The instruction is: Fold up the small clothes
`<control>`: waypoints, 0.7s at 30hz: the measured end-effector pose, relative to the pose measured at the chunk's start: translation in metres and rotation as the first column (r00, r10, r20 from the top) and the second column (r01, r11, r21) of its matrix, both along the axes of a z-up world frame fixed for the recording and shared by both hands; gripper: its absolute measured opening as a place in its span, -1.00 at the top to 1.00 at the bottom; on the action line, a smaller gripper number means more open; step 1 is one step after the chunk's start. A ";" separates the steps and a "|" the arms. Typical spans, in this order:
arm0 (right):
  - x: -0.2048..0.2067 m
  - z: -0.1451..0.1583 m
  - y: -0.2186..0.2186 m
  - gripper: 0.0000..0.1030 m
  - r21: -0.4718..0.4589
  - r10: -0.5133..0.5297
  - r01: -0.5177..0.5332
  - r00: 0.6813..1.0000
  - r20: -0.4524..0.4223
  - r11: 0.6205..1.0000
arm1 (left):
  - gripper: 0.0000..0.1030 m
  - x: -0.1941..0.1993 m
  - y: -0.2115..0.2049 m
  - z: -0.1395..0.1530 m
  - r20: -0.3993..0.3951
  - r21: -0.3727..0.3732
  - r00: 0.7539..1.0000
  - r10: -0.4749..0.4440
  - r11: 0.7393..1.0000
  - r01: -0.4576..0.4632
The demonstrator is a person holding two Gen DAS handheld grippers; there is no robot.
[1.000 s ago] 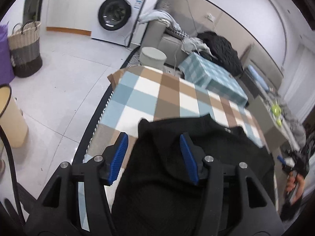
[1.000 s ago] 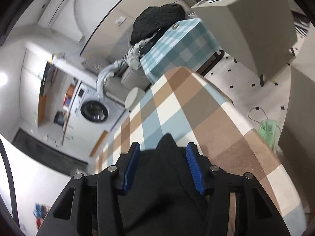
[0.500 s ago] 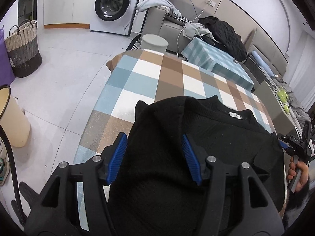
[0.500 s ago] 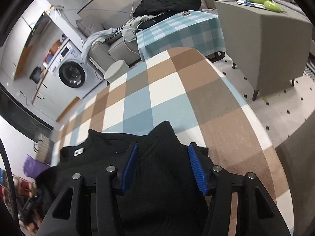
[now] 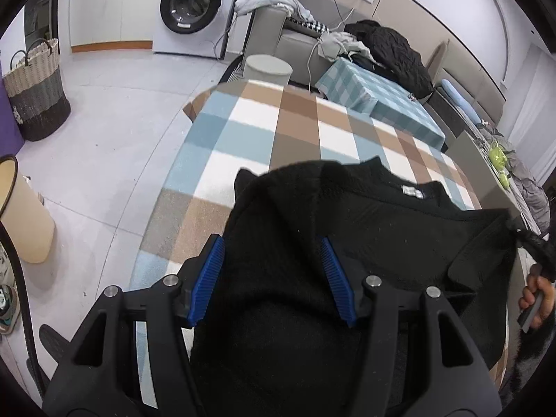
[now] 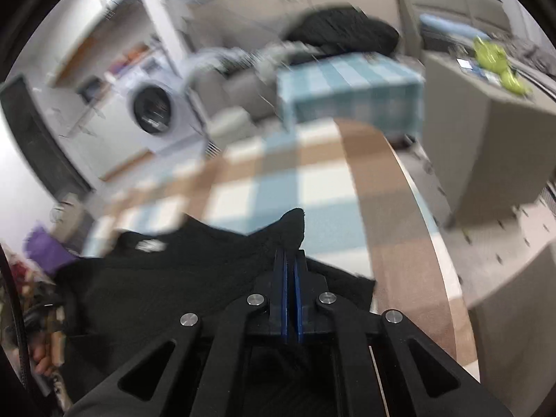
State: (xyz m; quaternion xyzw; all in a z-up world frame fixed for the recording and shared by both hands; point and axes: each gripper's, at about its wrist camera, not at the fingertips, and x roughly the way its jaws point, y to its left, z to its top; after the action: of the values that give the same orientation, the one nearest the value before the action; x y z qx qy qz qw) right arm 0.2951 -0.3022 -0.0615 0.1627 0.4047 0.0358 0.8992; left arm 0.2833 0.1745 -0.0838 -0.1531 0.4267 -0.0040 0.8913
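A black knit sweater (image 5: 382, 229) with a white neck label (image 5: 411, 190) lies on the table's checked cloth (image 5: 260, 128). My left gripper (image 5: 270, 239) is low over the sweater's left shoulder. Its blue pads stand apart with a thick fold of knit between them, and I see no pinch. In the blurred right wrist view my right gripper (image 6: 290, 253) is shut on the other shoulder of the sweater (image 6: 194, 271), and a pointed corner of fabric pokes out past the tips. A hand (image 5: 537, 295) holds that gripper at the right edge of the left wrist view.
A washing machine (image 5: 194, 7), a woven basket (image 5: 34, 87) and a cream bin (image 5: 24, 215) stand on the floor to the left. Behind the table are a round stool (image 5: 267, 67), a teal checked small table (image 5: 378, 100) and a sofa with clothes. A grey cabinet (image 6: 486, 139) stands to the right.
My right gripper's jaws have closed on the sweater's corner, and that gripper has rolled and moved sideways. The left gripper sank a little at first, then held still with its jaws unchanged.
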 end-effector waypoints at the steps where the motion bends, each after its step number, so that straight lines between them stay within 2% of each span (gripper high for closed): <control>1: -0.003 0.007 -0.004 0.94 0.016 -0.007 0.007 0.999 0.031 1.000 | -0.07 0.003 0.001 0.001 0.005 0.000 1.000 0.003 1.000 -0.003; 4: 0.001 0.008 -0.025 0.94 0.061 -0.135 0.133 0.990 0.035 0.989 | -0.07 0.017 0.008 0.003 0.007 -0.001 0.998 0.055 0.998 -0.055; 7: 0.022 -0.026 -0.040 0.94 0.093 -0.242 0.255 0.962 -0.129 0.962 | -0.07 0.021 0.016 0.005 0.004 -0.044 0.997 0.082 0.996 -0.082; 9: 0.027 -0.041 -0.041 0.86 0.078 -0.275 0.294 0.942 -0.195 0.952 | -0.07 0.015 0.016 0.009 0.024 -0.053 0.998 0.058 0.997 -0.056; 10: 0.027 -0.043 -0.039 0.83 0.072 -0.276 0.295 0.940 -0.200 0.953 | -0.08 0.011 0.014 0.011 0.029 -0.040 0.999 0.041 0.998 -0.040; 13: 0.021 -0.041 -0.033 0.53 0.089 -0.243 0.263 0.952 -0.188 0.961 | -0.10 0.003 0.008 0.014 0.024 -0.017 1.000 0.012 1.000 -0.012; 15: 0.016 -0.035 -0.027 0.26 0.107 -0.217 0.238 0.960 -0.178 0.965 | -0.11 0.003 0.001 0.016 0.025 -0.032 1.000 -0.011 0.999 0.011; 18: 0.009 -0.025 -0.014 0.17 0.125 -0.172 0.192 0.973 -0.153 0.973 | -0.12 0.012 -0.016 0.014 -0.038 -0.054 0.998 -0.044 0.998 0.041; 21: 0.003 -0.016 0.002 0.14 0.121 -0.125 0.142 0.983 -0.136 0.983 | -0.12 0.023 -0.023 0.006 -0.072 -0.115 0.997 -0.037 0.993 0.029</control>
State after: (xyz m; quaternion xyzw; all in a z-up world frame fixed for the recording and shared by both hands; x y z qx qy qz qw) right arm 0.2981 -0.2998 -0.0780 0.2496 0.4463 -0.0087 0.8593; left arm 0.3065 0.1518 -0.0774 -0.1969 0.4607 -0.0374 0.8646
